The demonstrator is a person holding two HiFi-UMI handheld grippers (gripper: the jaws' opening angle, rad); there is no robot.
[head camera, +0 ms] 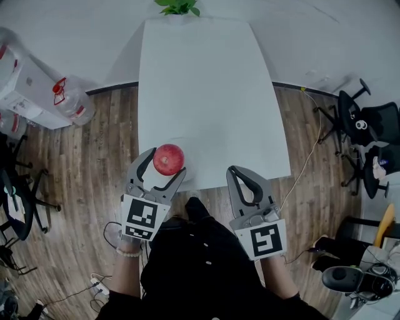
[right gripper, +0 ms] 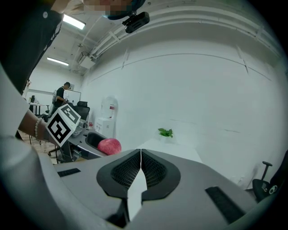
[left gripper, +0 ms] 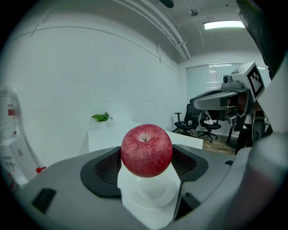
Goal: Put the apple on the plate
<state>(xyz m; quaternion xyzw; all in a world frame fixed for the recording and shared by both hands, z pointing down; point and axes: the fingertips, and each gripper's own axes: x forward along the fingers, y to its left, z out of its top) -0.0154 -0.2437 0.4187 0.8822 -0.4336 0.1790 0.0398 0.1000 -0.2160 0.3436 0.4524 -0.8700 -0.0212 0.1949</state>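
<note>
A red apple [head camera: 169,159] sits between the fingers of my left gripper [head camera: 167,161], which is shut on it. In the left gripper view the apple [left gripper: 146,150] hangs just above a small white plate [left gripper: 153,193], with a dark pad pressed against each side. The plate [head camera: 189,161] lies near the front edge of the white table [head camera: 206,94]. My right gripper [head camera: 234,170] hovers over the table's front right edge, shut and holding nothing; its pads meet in the right gripper view [right gripper: 141,155]. That view also shows the apple [right gripper: 109,146] at the left.
A green plant [head camera: 178,6] stands at the table's far end. Water bottles [head camera: 72,103] and a white cabinet are on the wooden floor to the left. Black office chairs [head camera: 369,131] stand to the right. A cable [head camera: 306,162] runs along the floor by the table.
</note>
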